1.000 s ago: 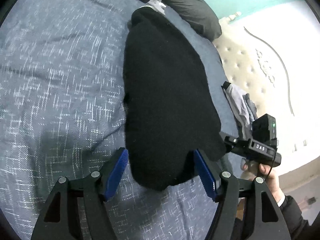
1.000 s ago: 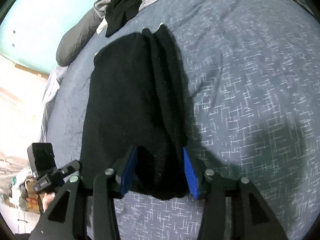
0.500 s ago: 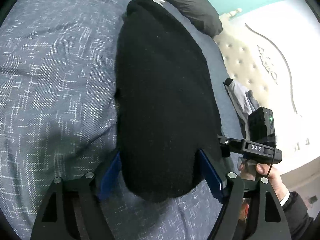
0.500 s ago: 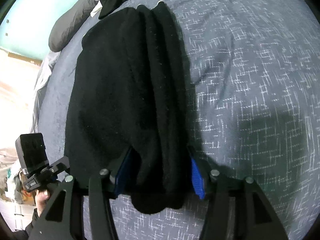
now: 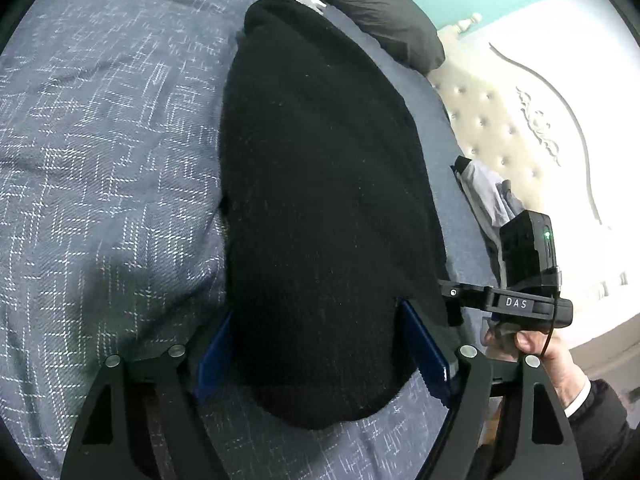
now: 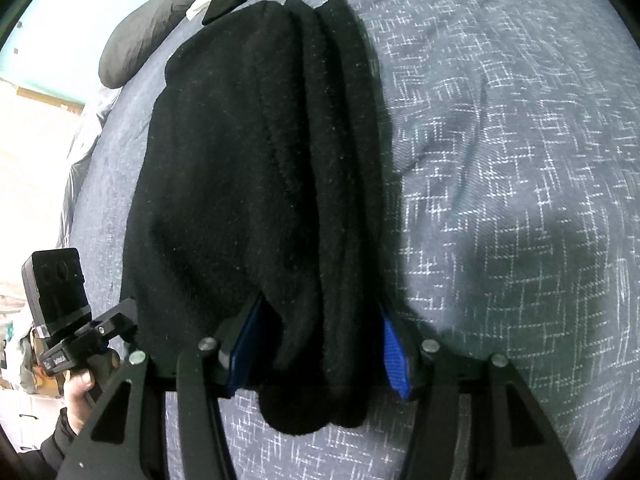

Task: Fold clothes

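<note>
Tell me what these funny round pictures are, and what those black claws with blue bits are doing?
A person holds two grabbing tools, one in each hand. Each tool carries a camera looking along its claws, so one picture comes from each. The left gripper and right gripper each have blue pads on either side of one end of a black fleecy garment lying on a blue patterned bedspread. A dark pillow lies farther back. The hand beside it holds the other tool.

Fuzzy matt black fleece garment (image 5: 320,200) on coarse woven cloth bedspread (image 5: 100,140).
</note>
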`<state>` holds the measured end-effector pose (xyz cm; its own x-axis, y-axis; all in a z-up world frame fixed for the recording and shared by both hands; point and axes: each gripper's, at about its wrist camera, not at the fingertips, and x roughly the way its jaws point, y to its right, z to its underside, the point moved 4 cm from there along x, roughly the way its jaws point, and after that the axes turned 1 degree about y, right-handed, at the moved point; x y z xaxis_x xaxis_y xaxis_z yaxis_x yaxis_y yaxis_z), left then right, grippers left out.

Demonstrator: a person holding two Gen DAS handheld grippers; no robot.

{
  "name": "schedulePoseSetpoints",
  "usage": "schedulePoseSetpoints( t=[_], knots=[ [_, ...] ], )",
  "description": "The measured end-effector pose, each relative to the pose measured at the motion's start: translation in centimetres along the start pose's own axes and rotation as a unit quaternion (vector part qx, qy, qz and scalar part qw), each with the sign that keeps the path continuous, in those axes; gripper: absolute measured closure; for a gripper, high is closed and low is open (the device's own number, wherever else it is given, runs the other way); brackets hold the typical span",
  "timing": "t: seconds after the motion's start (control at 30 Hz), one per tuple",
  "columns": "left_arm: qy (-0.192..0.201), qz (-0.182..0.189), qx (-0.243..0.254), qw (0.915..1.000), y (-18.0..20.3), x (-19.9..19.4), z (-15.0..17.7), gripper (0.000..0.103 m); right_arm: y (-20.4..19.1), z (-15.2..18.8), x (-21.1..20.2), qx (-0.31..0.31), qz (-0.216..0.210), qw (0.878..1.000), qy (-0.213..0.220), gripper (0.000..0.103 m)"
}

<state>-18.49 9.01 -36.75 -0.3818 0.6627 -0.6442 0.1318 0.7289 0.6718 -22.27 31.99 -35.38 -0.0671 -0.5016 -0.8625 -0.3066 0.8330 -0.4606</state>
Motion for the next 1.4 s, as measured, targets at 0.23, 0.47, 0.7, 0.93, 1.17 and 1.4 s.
schedulePoseSetpoints(
  t=[0.23, 0.47, 0.7, 0.93, 1.17, 1.4],
  knots=[
    [0.002, -0.001, 0.001, 1.0, 0.2, 0.5, -0.2, 0.021, -0.2, -0.1, -0.1, -0.009, 0.006, 1.0, 0.002, 0.046],
    [0.004, -0.007, 0.006, 0.9999, 0.7, 1.0, -0.4, 0.021, -0.1, -0.1, -0.4, -0.013, 0.012, 1.0, 0.013, 0.047],
    [0.005, -0.011, 0.011, 0.9999, 1.0, 1.7, -0.7, 0.021, -0.8, -1.2, 0.8, -0.014, 0.016, 1.0, 0.01, 0.046],
    [0.004, -0.01, 0.014, 0.9998, 1.7, 2.2, -0.9, 0.022, -1.4, -1.5, 1.2, -0.021, 0.015, 1.0, 0.011, 0.053],
    [0.003, -0.004, 0.013, 0.9999, 0.3, 1.1, -0.3, 0.022, -1.5, -1.9, 1.6, -0.016, 0.004, 1.0, 0.002, 0.049],
    [0.004, -0.012, 0.02, 0.9997, 0.6, 1.4, -0.8, 0.024, -1.5, -1.2, 1.3, -0.029, 0.001, 0.999, 0.016, 0.054]
  ],
)
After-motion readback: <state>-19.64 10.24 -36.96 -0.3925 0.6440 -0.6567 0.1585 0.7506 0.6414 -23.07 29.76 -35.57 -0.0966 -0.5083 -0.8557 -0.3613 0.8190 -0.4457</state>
